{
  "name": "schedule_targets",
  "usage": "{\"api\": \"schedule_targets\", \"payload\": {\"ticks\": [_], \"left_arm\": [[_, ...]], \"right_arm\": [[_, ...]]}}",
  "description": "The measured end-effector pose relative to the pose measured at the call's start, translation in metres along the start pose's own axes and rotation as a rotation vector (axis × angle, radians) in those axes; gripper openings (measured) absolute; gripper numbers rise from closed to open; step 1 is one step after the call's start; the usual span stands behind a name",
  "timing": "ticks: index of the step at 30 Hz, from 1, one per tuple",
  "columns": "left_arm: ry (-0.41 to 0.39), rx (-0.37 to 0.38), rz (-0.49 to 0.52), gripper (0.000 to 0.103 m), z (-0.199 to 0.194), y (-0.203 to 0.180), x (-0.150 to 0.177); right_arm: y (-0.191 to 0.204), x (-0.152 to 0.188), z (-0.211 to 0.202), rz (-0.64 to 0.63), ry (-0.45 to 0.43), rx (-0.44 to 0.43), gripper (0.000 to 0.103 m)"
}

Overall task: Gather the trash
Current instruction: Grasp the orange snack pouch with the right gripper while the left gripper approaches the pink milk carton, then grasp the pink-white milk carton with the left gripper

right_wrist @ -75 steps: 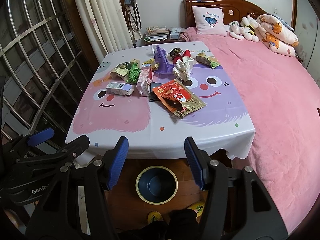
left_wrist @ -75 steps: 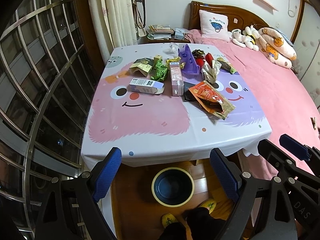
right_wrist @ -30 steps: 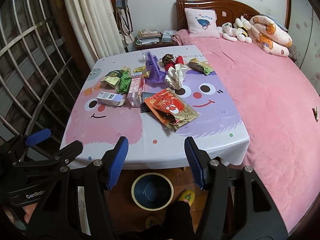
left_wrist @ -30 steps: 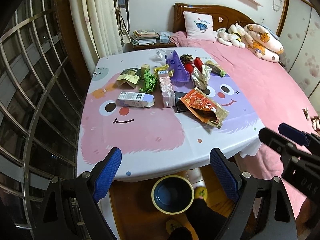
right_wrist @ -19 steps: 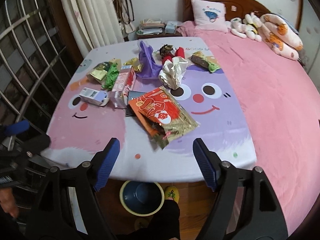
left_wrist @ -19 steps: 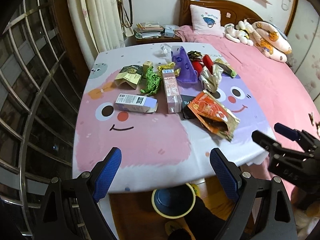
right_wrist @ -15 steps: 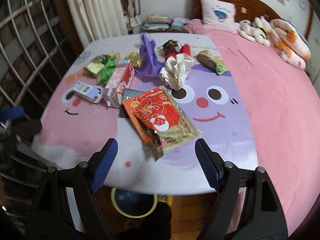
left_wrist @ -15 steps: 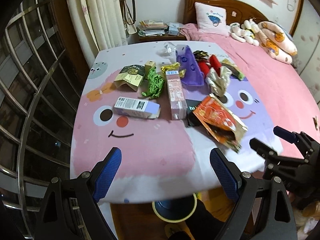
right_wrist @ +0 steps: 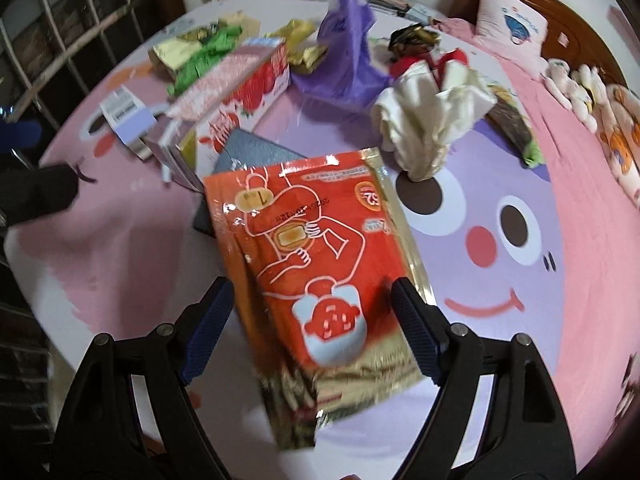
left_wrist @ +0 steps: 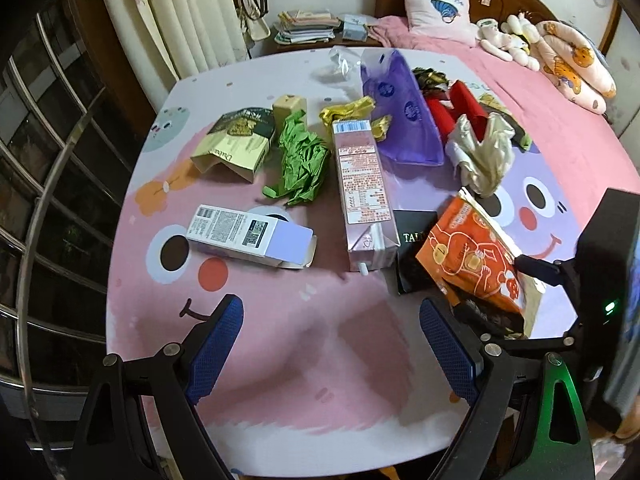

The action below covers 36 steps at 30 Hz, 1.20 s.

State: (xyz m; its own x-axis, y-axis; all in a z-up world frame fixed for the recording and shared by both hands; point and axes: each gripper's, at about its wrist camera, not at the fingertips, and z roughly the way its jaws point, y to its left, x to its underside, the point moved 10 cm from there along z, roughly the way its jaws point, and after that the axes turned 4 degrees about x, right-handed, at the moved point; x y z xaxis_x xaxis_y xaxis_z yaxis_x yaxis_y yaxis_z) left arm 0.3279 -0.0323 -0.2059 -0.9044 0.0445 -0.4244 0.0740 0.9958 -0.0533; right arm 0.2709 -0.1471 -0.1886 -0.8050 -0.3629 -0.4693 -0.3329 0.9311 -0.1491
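Trash lies on a cartoon-face tablecloth (left_wrist: 280,360). An orange and gold foil pouch (right_wrist: 316,248) lies flat near the front edge; my right gripper (right_wrist: 310,324) is open, its blue pads straddling the pouch's lower part just above it. The pouch (left_wrist: 476,268) and the right gripper (left_wrist: 536,270) also show in the left wrist view. My left gripper (left_wrist: 330,344) is open and empty over the bare cloth near the front edge. Beyond it lie a white carton (left_wrist: 248,236), a pink milk carton (left_wrist: 362,188), green crumpled paper (left_wrist: 302,164) and a gold-green box (left_wrist: 236,144).
A purple bag (left_wrist: 404,108), red wrappers (left_wrist: 452,108), a crumpled cream wrapper (right_wrist: 432,124) and a black box (left_wrist: 414,256) lie further back. A pink bed (left_wrist: 560,92) runs along the right. Curved metal window bars (left_wrist: 48,184) stand left. Books sit on a nightstand (left_wrist: 308,26).
Both grippers have moved forward and down over the table. The right gripper has come close over the orange pouch. The floor bin has dropped out of view.
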Motion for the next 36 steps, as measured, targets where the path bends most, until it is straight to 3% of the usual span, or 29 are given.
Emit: {"api": "schedule_targets", "payload": {"ticks": [3, 11, 13, 15, 21, 24, 26, 28, 30, 36], "left_arm": [[0.012, -0.001, -0.015, 0.092, 0.009, 0.001, -0.002], [0.046, -0.006, -0.036, 0.092, 0.022, -0.004, -0.010], [0.043, -0.008, -0.027, 0.092, 0.024, -0.008, -0.016], [0.042, -0.009, -0.019, 0.092, 0.025, -0.011, -0.022], [0.051, 0.012, -0.022, 0.092, 0.030, -0.022, -0.036], [0.058, 0.018, -0.023, 0.092, 0.033, -0.024, -0.041], [0.061, 0.006, -0.022, 0.091, 0.037, -0.022, -0.046], [0.064, -0.002, -0.024, 0.082, 0.043, -0.020, -0.052], [0.084, 0.010, -0.035, 0.076, 0.051, -0.019, -0.056], [0.120, 0.038, -0.091, 0.070, 0.073, -0.021, -0.074]], "right_arm": [[-0.001, -0.002, 0.016, -0.054, -0.008, 0.036, 0.081], [-0.015, -0.008, 0.040, -0.027, 0.007, -0.051, 0.080], [-0.022, -0.012, 0.044, -0.016, 0.003, -0.052, 0.071], [-0.028, -0.017, 0.048, -0.014, -0.002, -0.055, 0.055], [-0.049, -0.026, 0.054, 0.011, 0.018, -0.071, 0.035], [-0.067, -0.026, 0.050, 0.092, 0.052, -0.128, 0.022], [-0.078, -0.030, 0.048, 0.163, 0.079, -0.186, 0.020], [-0.093, -0.033, 0.048, 0.210, 0.096, -0.210, 0.020], [-0.105, -0.027, 0.043, 0.231, 0.098, -0.218, 0.019], [-0.118, -0.033, 0.034, 0.250, 0.081, -0.223, 0.019]]}}
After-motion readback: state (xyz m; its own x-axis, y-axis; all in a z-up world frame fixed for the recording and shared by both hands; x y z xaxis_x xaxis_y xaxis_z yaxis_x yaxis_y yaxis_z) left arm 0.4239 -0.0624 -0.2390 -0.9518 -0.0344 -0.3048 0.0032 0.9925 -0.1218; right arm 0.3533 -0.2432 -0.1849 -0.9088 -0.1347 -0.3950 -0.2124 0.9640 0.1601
